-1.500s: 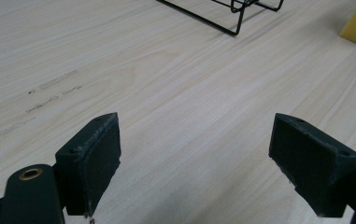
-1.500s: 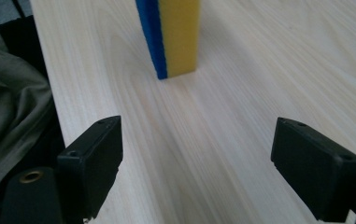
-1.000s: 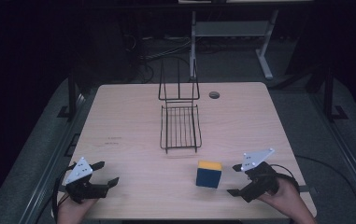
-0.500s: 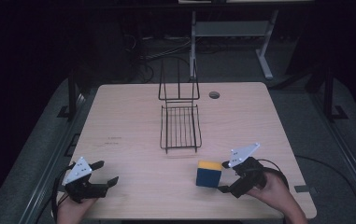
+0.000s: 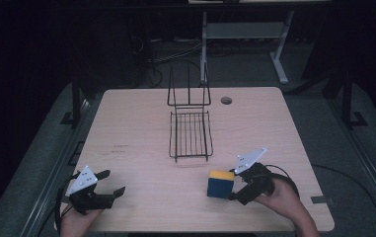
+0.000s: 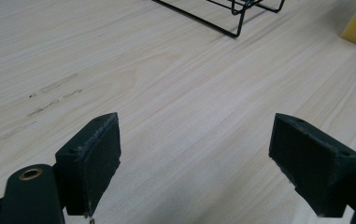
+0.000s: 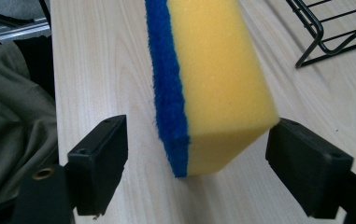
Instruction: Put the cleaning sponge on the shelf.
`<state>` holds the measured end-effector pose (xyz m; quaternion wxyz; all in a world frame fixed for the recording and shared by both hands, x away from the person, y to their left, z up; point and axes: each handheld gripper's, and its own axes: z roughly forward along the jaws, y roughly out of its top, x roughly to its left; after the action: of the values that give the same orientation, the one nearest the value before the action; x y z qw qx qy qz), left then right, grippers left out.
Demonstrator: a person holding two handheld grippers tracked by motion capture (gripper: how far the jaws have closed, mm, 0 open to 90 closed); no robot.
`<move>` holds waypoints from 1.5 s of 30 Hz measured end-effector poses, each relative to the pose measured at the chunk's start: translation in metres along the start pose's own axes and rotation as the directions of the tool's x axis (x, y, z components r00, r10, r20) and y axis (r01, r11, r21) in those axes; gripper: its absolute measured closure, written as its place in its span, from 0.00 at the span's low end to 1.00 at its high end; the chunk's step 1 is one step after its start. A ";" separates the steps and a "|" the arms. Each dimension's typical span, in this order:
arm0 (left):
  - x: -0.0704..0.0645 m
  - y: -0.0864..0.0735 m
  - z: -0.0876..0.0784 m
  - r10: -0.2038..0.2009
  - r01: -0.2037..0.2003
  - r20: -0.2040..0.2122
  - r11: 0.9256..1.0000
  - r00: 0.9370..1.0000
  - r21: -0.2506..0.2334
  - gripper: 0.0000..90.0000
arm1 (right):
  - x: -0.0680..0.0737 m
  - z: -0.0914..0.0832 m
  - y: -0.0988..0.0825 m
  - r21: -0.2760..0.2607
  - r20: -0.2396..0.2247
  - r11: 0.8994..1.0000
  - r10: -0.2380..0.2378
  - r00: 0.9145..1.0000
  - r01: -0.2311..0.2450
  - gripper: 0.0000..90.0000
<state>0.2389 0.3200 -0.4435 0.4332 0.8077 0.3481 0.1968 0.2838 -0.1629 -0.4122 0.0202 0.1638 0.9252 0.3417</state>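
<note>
The fingers (image 7: 98,168) of the right gripper (image 7: 194,172) stand wide around the unclamped yellow-and-blue foam sponge (image 7: 213,79), the left gripper (image 6: 194,163) gapes idle, so gripping and any move toward the black wire rack (image 5: 190,132) seem left.

Legible text, labels, brands, numbers, signs: none. Faint dark smudge marks (image 6: 49,95) on the pale wooden tabletop (image 5: 136,128) form no readable characters; yellow-and-blue sponge block (image 7: 203,79) bears no printing
</note>
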 end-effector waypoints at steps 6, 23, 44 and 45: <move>0.000 0.000 -0.001 -0.002 0.002 -0.001 1.000 1.000 -0.002 0.18 | -0.003 0.005 0.005 0.010 -0.003 1.000 -0.016 1.000 0.016 0.34; 0.001 0.001 -0.002 0.003 -0.003 -0.002 1.000 1.000 -0.003 0.18 | -0.006 0.008 0.016 0.019 -0.034 0.998 -0.066 0.997 0.066 0.62; 0.001 0.001 -0.002 -0.004 0.004 -0.002 1.000 1.000 -0.008 0.18 | -0.033 0.003 0.062 -0.020 -0.059 0.993 -0.115 0.992 0.114 0.63; 0.001 0.001 -0.002 -0.004 0.004 -0.001 1.000 1.000 -0.008 0.18 | -0.035 0.003 0.063 -0.020 -0.061 0.993 -0.116 0.991 0.115 0.63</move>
<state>0.2387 0.3215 -0.4414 0.4367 0.8051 0.3491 0.1980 0.3354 -0.1270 -0.3764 0.0125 0.0990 0.9305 0.3525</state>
